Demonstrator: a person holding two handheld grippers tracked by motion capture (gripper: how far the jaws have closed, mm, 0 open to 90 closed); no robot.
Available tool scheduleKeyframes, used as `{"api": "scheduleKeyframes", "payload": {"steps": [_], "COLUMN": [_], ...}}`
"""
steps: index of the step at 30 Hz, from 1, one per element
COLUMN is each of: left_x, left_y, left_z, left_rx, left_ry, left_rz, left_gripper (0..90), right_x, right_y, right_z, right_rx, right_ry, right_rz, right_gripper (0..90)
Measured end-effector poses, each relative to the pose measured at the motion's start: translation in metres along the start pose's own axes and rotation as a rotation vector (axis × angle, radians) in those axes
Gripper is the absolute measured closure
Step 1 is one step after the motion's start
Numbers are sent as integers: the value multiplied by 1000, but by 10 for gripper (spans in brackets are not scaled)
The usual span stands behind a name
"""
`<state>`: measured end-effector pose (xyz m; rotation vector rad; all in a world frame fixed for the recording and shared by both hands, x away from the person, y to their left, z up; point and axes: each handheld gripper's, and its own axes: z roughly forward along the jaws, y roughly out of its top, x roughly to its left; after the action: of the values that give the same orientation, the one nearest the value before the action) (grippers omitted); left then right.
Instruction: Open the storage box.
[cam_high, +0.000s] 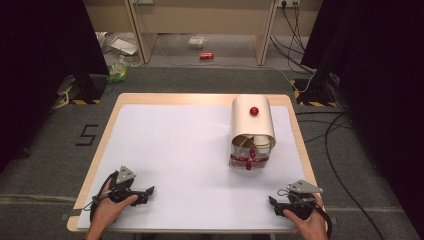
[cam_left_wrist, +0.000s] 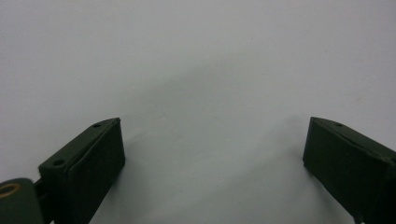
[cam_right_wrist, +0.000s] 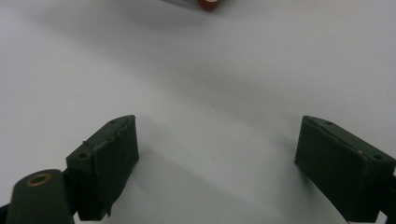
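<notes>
A cream roll-top box (cam_high: 252, 120) with a red knob (cam_high: 254, 111) stands at the table's back right, its front open over white items and red parts (cam_high: 248, 161). My left gripper (cam_high: 148, 190) rests at the front left in a hand, pointing right. Its jaws stand open over bare white surface (cam_left_wrist: 212, 140). My right gripper (cam_high: 272, 202) lies at the front right, pointing left, open with nothing between its fingers (cam_right_wrist: 217, 154). In the right gripper view a red and white edge (cam_right_wrist: 208, 3) of the box's contents peeks in at the top.
The white mat (cam_high: 175, 150) covers a wooden table (cam_high: 100, 150). Beyond the table lie floor clutter, a red can (cam_high: 206, 55), cables (cam_high: 330, 135) and black curtains at both sides.
</notes>
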<state>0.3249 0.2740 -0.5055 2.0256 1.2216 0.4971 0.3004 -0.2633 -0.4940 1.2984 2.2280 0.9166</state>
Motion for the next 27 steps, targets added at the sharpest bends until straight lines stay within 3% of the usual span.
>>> {"api": "scheduleKeyframes", "payload": {"steps": [9,27], "left_x": [0,0], "left_y": [0,0], "left_z": [0,0], "left_rx": [0,-1], "left_ry": [-1,0], "left_rz": [-1,0], "left_gripper": [47,46], "right_x": [4,33], "right_y": [4,30], "right_z": [-2,-11], "right_rx": [0,-225], "right_ry": [8,45], "right_rz": [-23,-223], "right_gripper": [203,258]}}
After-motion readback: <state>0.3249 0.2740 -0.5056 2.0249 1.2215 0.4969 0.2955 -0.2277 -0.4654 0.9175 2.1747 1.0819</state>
